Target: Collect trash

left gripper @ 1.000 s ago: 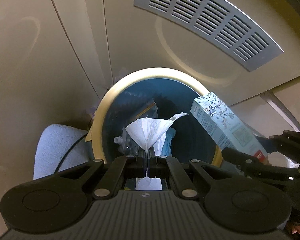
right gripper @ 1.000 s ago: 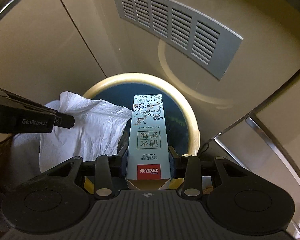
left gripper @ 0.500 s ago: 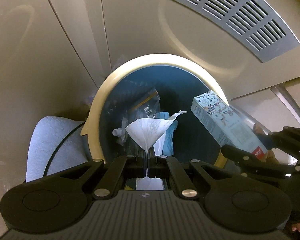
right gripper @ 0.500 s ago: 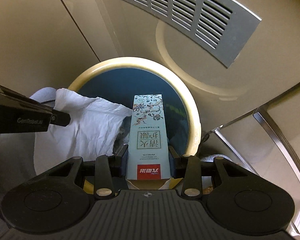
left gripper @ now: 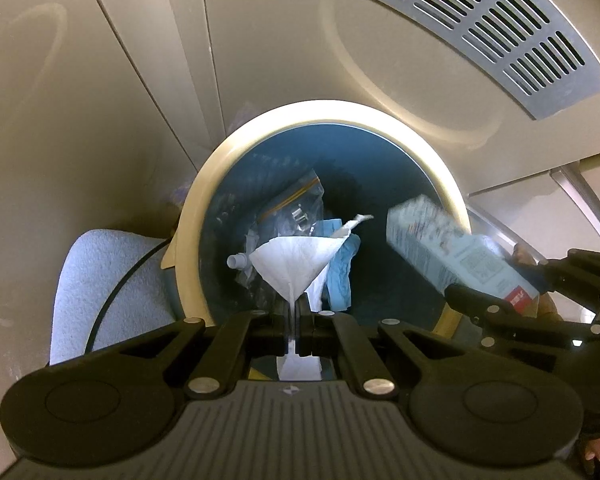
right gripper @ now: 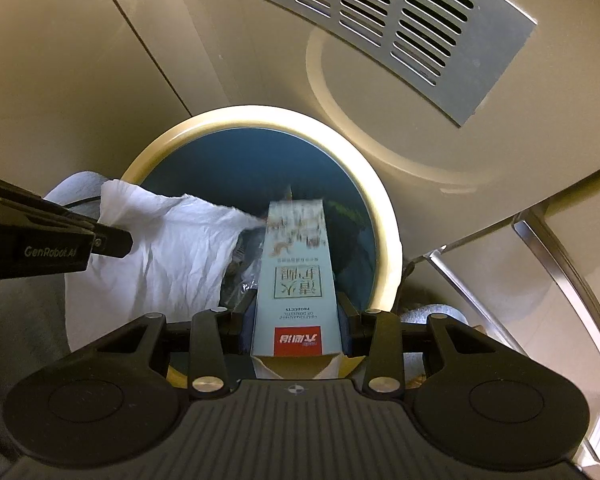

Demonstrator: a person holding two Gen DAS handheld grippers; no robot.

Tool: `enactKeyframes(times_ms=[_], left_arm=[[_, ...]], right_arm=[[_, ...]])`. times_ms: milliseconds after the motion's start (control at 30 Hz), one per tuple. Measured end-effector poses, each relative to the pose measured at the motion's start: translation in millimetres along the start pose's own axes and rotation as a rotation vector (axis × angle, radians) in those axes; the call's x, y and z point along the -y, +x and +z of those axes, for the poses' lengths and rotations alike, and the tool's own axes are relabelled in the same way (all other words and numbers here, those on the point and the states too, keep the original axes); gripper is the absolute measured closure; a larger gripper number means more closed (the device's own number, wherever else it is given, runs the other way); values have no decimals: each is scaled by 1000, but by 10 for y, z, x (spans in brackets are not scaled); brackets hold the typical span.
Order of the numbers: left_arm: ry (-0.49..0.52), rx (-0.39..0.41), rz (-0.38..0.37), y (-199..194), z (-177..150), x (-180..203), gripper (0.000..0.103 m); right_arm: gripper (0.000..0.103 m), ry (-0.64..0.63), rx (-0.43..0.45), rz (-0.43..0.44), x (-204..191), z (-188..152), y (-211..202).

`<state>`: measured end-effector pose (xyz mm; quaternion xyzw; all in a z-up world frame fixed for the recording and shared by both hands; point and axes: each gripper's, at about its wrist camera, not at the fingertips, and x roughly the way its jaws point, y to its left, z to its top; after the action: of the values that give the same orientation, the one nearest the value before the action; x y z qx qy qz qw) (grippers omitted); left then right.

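Observation:
A round trash bin (left gripper: pixel 204 200) with a cream rim and blue inside stands on the floor; it also shows in the right wrist view (right gripper: pixel 384 216). My left gripper (left gripper: pixel 296 320) is shut on a white tissue (left gripper: pixel 292 260) held over the bin's near edge; the tissue also shows in the right wrist view (right gripper: pixel 160 248). My right gripper (right gripper: pixel 296 316) holds a pale blue carton (right gripper: pixel 296 280), which tips into the bin and looks blurred at its far end. The carton also shows in the left wrist view (left gripper: pixel 452 252).
Inside the bin lie a clear plastic bag (left gripper: pixel 296 208), a small bottle (left gripper: pixel 236 260) and blue paper (left gripper: pixel 340 276). A grey vent grille (right gripper: pixel 372 20) sits on the beige panel behind. A pale blue cloth (left gripper: pixel 100 280) and a black cable lie left of the bin.
Both grippers have moved closer over the bin. The carton has tipped further down into the bin and is now motion-blurred. The tissue stays clamped.

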<state>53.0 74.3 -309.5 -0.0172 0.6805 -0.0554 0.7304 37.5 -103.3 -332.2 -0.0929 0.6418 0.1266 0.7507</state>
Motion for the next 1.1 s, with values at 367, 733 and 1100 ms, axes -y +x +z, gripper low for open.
enactKeyframes(times_ms=[367,733,1100], left_arm=[[-26,46,14,-131,-9,-54,0],[51,107,84,-489,-141,70,0],[78,208,181,-858,-390,201,0]], right_arm=[[28,9,47,-31,2,-44,-163],[9,-42,144,-6,-71,-217,-667],[5,-43,250,-27,-101,-346,-947]])
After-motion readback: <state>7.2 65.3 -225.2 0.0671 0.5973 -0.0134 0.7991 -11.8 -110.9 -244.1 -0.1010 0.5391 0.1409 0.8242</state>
